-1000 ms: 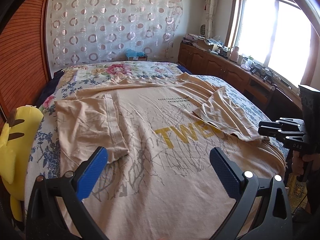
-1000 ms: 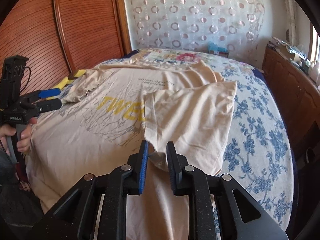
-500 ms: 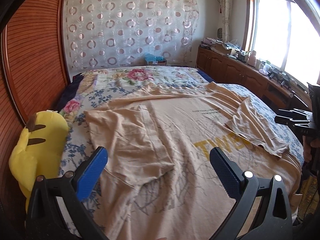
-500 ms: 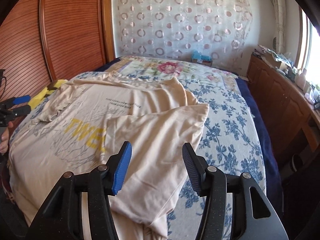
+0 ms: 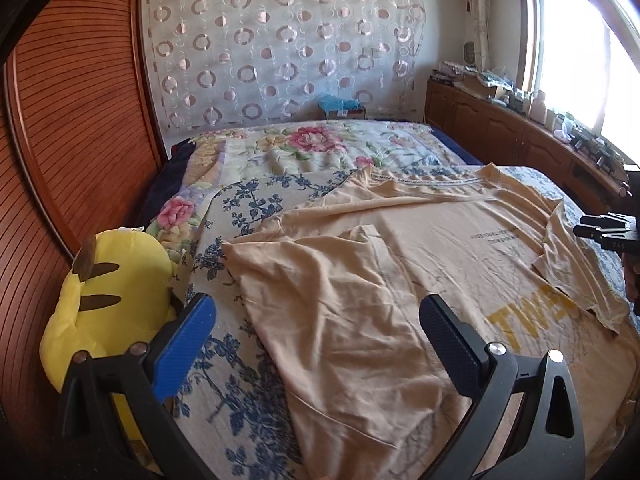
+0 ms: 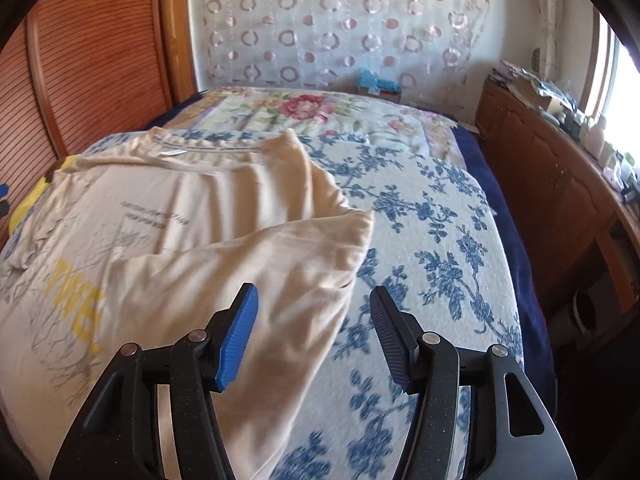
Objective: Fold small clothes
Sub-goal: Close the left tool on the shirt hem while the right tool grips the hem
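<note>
Right tool (image 6: 314, 332) just opened off sleeve (image 6: 248, 280), empty; left tool (image 5: 316, 344) apart, empty, above T-shirt (image 5: 440, 264)

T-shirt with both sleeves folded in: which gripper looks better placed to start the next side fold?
Probably the left gripper: its open jaws already straddle the T-shirt side edge. The right gripper, jaws just opened and empty, sits half over the bedspread.
</note>
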`<state>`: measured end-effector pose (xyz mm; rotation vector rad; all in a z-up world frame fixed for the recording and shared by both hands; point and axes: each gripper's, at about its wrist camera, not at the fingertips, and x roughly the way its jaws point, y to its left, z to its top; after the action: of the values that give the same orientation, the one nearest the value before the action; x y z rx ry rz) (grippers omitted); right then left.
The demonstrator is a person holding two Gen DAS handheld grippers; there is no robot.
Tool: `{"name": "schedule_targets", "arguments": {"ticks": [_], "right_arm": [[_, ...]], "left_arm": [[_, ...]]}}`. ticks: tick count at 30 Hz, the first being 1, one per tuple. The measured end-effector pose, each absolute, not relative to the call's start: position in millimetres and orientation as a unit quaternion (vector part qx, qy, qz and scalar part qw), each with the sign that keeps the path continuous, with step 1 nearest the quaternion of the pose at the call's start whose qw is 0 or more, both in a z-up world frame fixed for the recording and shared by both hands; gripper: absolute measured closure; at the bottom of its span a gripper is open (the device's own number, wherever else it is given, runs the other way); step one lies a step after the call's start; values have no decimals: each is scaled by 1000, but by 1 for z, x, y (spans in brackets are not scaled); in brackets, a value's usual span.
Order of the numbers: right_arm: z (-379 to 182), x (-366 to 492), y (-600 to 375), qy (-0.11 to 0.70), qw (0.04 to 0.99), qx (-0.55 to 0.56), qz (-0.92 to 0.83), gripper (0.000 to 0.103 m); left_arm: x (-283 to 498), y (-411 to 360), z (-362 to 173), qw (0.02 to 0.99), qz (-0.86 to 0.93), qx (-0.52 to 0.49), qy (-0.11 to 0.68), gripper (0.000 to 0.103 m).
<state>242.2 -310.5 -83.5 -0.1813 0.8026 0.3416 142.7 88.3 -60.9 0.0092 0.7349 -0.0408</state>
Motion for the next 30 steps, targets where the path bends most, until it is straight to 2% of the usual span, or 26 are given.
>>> {"name": "schedule_targets", "arguments": {"ticks": [8, 24, 29, 30], "right_arm": [[-99, 286, -321, 417, 892, -75, 156, 43], [-99, 308, -315, 418, 890, -75, 167, 39], [-100, 307, -313, 416, 891, -79, 165, 39], [-100, 307, -312, 417, 891, -79, 165, 39]], "left_arm": [[183, 107, -77, 918, -32, -6, 395, 1], [228, 154, -106, 902, -4, -59, 428, 5], [237, 162, -113, 900, 1, -77, 430, 10], [237, 162, -113, 900, 2, -74, 429, 17]]}}
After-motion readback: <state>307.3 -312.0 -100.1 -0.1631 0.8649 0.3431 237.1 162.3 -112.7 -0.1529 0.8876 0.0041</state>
